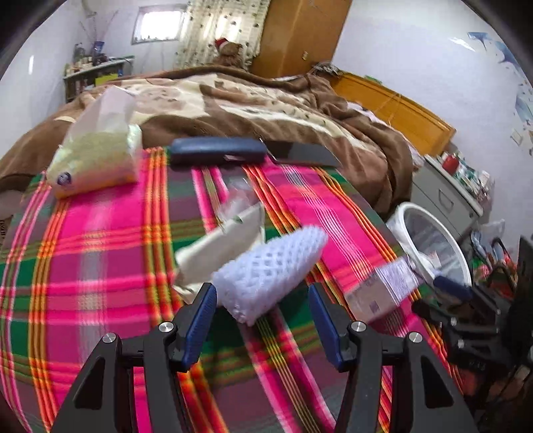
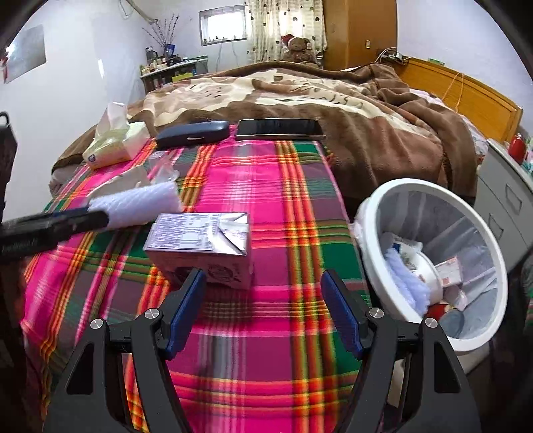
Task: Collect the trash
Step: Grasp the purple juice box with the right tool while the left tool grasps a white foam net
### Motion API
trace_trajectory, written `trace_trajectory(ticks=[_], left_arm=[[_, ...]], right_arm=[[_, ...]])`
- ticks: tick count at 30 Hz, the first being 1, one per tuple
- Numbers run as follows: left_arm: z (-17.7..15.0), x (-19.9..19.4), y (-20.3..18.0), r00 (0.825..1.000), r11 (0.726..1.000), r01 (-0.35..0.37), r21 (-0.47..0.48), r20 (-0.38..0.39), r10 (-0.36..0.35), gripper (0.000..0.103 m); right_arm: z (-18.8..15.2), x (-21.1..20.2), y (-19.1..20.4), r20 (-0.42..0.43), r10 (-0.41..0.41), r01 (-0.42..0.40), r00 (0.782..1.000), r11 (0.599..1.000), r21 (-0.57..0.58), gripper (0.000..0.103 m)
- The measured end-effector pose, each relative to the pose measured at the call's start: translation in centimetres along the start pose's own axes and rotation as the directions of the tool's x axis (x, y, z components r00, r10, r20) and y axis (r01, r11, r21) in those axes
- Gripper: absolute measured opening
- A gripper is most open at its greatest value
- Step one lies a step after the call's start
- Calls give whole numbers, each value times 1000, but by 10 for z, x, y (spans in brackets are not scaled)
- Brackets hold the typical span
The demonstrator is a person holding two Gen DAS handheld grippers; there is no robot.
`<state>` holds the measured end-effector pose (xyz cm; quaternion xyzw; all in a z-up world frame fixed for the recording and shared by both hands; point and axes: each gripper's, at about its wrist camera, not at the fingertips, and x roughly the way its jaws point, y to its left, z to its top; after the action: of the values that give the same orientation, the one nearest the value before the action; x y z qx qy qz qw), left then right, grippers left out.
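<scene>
jaws of both the left gripper (image 1: 263, 328) and right gripper (image 2: 263, 311) wide, empty. bin (image 2: 373, 213) lower right part-filled; foam net (image 1: 269, 266), carton (image 2: 200, 246), wrapper (image 1: 220, 246) left on plaid cloth (image 2: 266, 200).

White-walled bedroom: a bed (image 2: 299, 100) under a brown blanket, wooden wardrobe (image 2: 359, 33), bright small window (image 2: 222, 23).

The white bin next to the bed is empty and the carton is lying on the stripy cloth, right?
Not quite. The white bin is not empty: the right wrist view shows wrappers and other trash inside. The carton does lie on the stripy cloth.
</scene>
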<state>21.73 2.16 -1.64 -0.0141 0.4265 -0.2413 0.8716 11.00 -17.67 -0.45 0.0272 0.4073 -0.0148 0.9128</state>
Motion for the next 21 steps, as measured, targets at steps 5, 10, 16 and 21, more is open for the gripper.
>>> trace_trajectory(ticks=[5,10,16,21], left_arm=[[-19,-2,-15,997,997,65,40,-48,-63,57],[-11,-17,-17,1000,998,-17,66,18,16,57],[12,-8,-20,999,996,-36,77,29,33,57],[12,20,-23,999,997,-17,77,-30,19,57]], right_arm=[[2,-4,-8,25,23,-23,999,1000,5,73],[7,-7,-8,58,51,-51,997,999,-11,73],[10,-5,-14,79,102,-104,992,994,21,73],[20,1,-12,100,160,-160,982,987,-7,73]])
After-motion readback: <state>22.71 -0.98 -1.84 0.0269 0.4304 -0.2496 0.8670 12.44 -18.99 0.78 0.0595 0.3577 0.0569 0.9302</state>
